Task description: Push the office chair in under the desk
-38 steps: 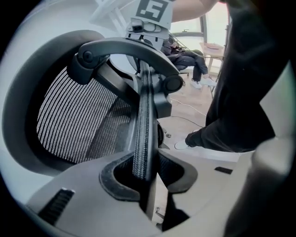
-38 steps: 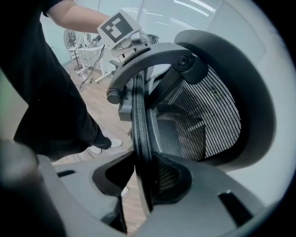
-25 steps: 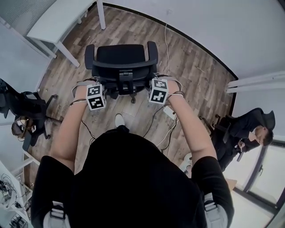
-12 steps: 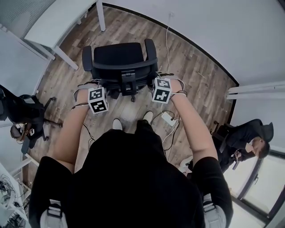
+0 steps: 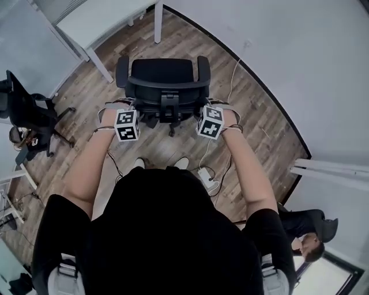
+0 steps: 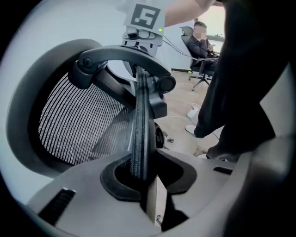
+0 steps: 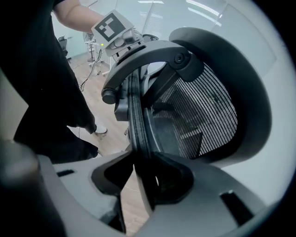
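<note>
Black mesh office chair (image 5: 162, 80) is standing short of the white worktop (image 5: 104, 14). Left gripper (image 6: 147, 185) and right gripper (image 7: 138, 178) jaws are clamping its backrest rim, the right jaws having just been widening.

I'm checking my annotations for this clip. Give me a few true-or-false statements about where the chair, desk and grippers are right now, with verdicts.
1. The office chair is already under the desk. False: it stands on the floor short of it.
2. The left gripper and right gripper each have the backrest edge between their jaws. True; the right one's jaws have just been opening slightly.
3. The floor is carpeted. False: wooden planks.
4. A seated person shows at the head view's lower right. True.
</note>
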`<move>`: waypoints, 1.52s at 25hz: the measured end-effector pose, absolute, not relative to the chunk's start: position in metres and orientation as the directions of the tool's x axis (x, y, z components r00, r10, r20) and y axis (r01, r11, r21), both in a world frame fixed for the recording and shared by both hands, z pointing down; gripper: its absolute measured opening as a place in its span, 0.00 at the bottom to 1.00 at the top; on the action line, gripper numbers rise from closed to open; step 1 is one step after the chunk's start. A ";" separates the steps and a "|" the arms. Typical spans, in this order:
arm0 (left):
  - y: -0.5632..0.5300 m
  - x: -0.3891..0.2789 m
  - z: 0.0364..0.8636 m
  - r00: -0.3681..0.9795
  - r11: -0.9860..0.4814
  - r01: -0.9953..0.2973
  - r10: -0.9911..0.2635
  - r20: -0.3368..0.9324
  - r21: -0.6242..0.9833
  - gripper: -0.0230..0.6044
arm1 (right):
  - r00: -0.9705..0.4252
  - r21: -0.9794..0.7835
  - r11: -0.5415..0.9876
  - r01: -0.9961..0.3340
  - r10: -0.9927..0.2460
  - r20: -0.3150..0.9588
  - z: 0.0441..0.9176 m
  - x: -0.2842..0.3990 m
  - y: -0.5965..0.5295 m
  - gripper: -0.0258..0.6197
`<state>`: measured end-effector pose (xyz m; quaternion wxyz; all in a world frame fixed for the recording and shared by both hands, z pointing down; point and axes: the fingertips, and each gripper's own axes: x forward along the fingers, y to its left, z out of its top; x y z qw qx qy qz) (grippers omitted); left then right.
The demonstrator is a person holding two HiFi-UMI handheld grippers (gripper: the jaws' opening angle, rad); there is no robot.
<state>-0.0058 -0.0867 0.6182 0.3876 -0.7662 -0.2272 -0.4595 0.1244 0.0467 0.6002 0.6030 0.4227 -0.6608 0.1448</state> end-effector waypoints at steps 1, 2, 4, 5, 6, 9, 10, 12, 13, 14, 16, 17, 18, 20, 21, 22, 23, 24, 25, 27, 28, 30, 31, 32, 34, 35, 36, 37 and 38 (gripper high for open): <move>-0.087 0.002 0.618 0.473 -0.612 0.692 -0.018 0.881 -0.384 0.17 | 0.078 0.323 0.614 -0.720 -0.391 0.917 0.600 0.134 0.044 0.25; -0.088 0.009 0.618 0.470 -0.626 0.680 -0.027 0.882 -0.382 0.17 | 0.073 0.328 0.627 -0.706 -0.397 0.915 0.599 0.144 0.041 0.25; -0.088 0.024 0.617 0.468 -0.647 0.661 -0.039 0.883 -0.379 0.17 | 0.064 0.335 0.647 -0.685 -0.405 0.912 0.599 0.162 0.037 0.25; -0.089 0.031 0.618 0.471 -0.654 0.653 -0.044 0.881 -0.382 0.17 | 0.060 0.338 0.655 -0.676 -0.407 0.911 0.599 0.170 0.035 0.25; -0.089 0.036 0.618 0.475 -0.659 0.646 -0.050 0.879 -0.386 0.17 | 0.057 0.340 0.663 -0.667 -0.410 0.910 0.599 0.177 0.033 0.25; -0.093 0.044 0.624 0.474 -0.680 0.621 -0.070 0.878 -0.389 0.17 | 0.047 0.350 0.686 -0.638 -0.419 0.907 0.601 0.189 0.026 0.25; -0.094 0.048 0.625 0.467 -0.691 0.614 -0.074 0.881 -0.382 0.17 | 0.042 0.354 0.692 -0.629 -0.424 0.905 0.601 0.193 0.024 0.25; -0.094 0.057 0.623 0.452 -0.708 0.603 -0.077 0.889 -0.368 0.17 | 0.030 0.359 0.705 -0.612 -0.433 0.901 0.602 0.205 0.020 0.25; -0.094 0.063 0.621 0.445 -0.715 0.599 -0.078 0.892 -0.361 0.17 | 0.026 0.361 0.710 -0.605 -0.435 0.900 0.602 0.212 0.018 0.25; -0.094 0.068 0.620 0.441 -0.721 0.594 -0.079 0.894 -0.357 0.17 | 0.023 0.362 0.715 -0.598 -0.436 0.900 0.602 0.219 0.015 0.25; -0.099 0.080 0.619 0.447 -0.731 0.577 -0.091 0.890 -0.364 0.17 | 0.019 0.363 0.724 -0.586 -0.435 0.900 0.600 0.231 0.009 0.25; -0.102 0.084 0.618 0.451 -0.735 0.569 -0.097 0.887 -0.369 0.17 | 0.019 0.365 0.728 -0.581 -0.436 0.900 0.599 0.236 0.006 0.25; -0.104 0.086 0.618 0.452 -0.739 0.562 -0.101 0.886 -0.371 0.17 | 0.018 0.367 0.731 -0.575 -0.437 0.899 0.597 0.239 0.003 0.25; -0.106 0.089 0.618 0.450 -0.745 0.554 -0.107 0.887 -0.371 0.17 | 0.016 0.375 0.739 -0.560 -0.443 0.896 0.596 0.243 0.000 0.25; -0.106 0.091 0.619 0.446 -0.750 0.551 -0.106 0.889 -0.366 0.17 | 0.012 0.379 0.743 -0.552 -0.447 0.894 0.597 0.246 -0.001 0.25; -0.105 0.094 0.619 0.442 -0.755 0.548 -0.106 0.891 -0.361 0.17 | 0.009 0.383 0.747 -0.543 -0.452 0.892 0.598 0.250 -0.002 0.25; -0.105 0.099 0.620 0.440 -0.758 0.543 -0.109 0.892 -0.360 0.17 | 0.005 0.387 0.751 -0.535 -0.455 0.890 0.599 0.256 -0.003 0.25; -0.106 0.105 0.621 0.439 -0.762 0.538 -0.113 0.891 -0.362 0.17 | 0.003 0.391 0.754 -0.527 -0.459 0.889 0.600 0.262 -0.005 0.25; -0.108 0.111 0.622 0.439 -0.765 0.533 -0.116 0.891 -0.362 0.17 | 0.001 0.394 0.758 -0.521 -0.460 0.888 0.600 0.268 -0.008 0.25; -0.113 0.120 0.621 0.433 -0.775 0.524 -0.115 0.894 -0.353 0.17 | -0.005 0.389 0.766 -0.512 -0.455 0.890 0.599 0.278 -0.015 0.25; -0.116 0.123 0.621 0.428 -0.781 0.520 -0.113 0.897 -0.346 0.17 | -0.008 0.382 0.771 -0.509 -0.449 0.894 0.599 0.283 -0.019 0.25; -0.120 0.132 0.620 0.420 -0.791 0.511 -0.110 0.901 -0.335 0.17 | -0.014 0.371 0.781 -0.503 -0.436 0.900 0.599 0.293 -0.026 0.25; -0.122 0.136 0.621 0.417 -0.797 0.505 -0.110 0.902 -0.331 0.17 | -0.017 0.367 0.786 -0.498 -0.432 0.902 0.599 0.298 -0.029 0.25; -0.124 0.140 0.621 0.414 -0.802 0.499 -0.110 0.903 -0.327 0.17 | -0.020 0.365 0.791 -0.492 -0.430 0.903 0.600 0.303 -0.032 0.25; -0.126 0.146 0.622 0.410 -0.811 0.488 -0.114 0.905 -0.323 0.17 | -0.027 0.360 0.799 -0.482 -0.424 0.905 0.600 0.311 -0.037 0.25; -0.126 0.150 0.622 0.410 -0.813 0.484 -0.117 0.904 -0.325 0.16 | -0.029 0.358 0.803 -0.477 -0.421 0.906 0.601 0.316 -0.038 0.25; -0.127 0.155 0.622 0.411 -0.815 0.478 -0.122 0.903 -0.328 0.16 | -0.031 0.357 0.806 -0.472 -0.420 0.907 0.601 0.321 -0.040 0.25; -0.128 0.160 0.623 0.413 -0.817 0.471 -0.128 0.902 -0.331 0.16 | -0.032 0.357 0.810 -0.466 -0.419 0.908 0.601 0.327 -0.043 0.25; -0.130 0.166 0.623 0.413 -0.820 0.464 -0.133 0.901 -0.334 0.16 | -0.035 0.356 0.814 -0.460 -0.417 0.908 0.602 0.334 -0.046 0.25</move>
